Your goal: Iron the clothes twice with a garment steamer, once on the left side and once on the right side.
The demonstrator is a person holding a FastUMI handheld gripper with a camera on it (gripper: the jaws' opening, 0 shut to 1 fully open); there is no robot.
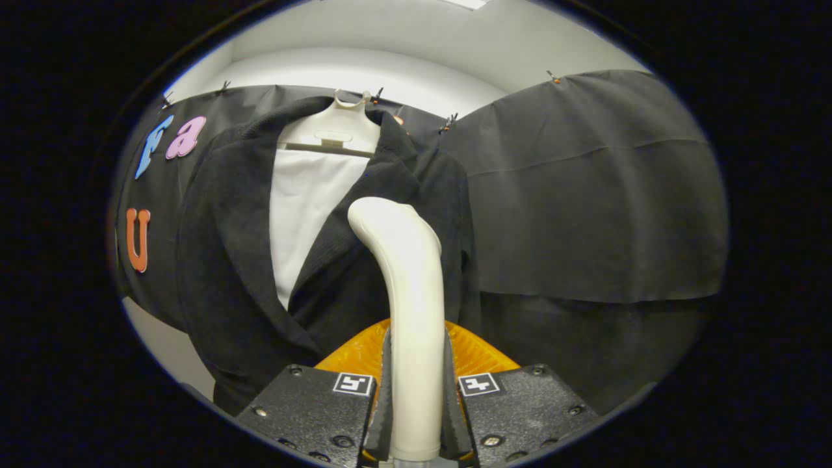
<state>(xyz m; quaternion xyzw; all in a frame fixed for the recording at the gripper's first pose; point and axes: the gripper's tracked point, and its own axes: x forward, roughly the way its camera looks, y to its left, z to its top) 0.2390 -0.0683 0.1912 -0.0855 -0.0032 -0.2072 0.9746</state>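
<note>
Clamped around a cream-white garment steamer (408, 305), the claw (416, 416) has its 2 black fingers (383, 403) pressed against either side of the steamer's handle, with no gap left between pads and plastic. Each finger carries a small square black-and-white marker on its upper face. An orange ribbed part (354, 354) sits just behind the fingers, spreading out on both sides of the handle.

From the grip, the steamer rises upright and curves at its top toward the left, its rounded head resting against or just in front of a black jacket (227, 260); I cannot tell whether they touch. This jacket hangs on a white hanger (335, 127) straight ahead, open at the front over a white shirt (305, 208). The steamer head lies over the jacket's right front panel, just right of the lapel opening. Black cloth (585, 195) drapes the booth wall behind and to the right, held up by small clips.
</note>
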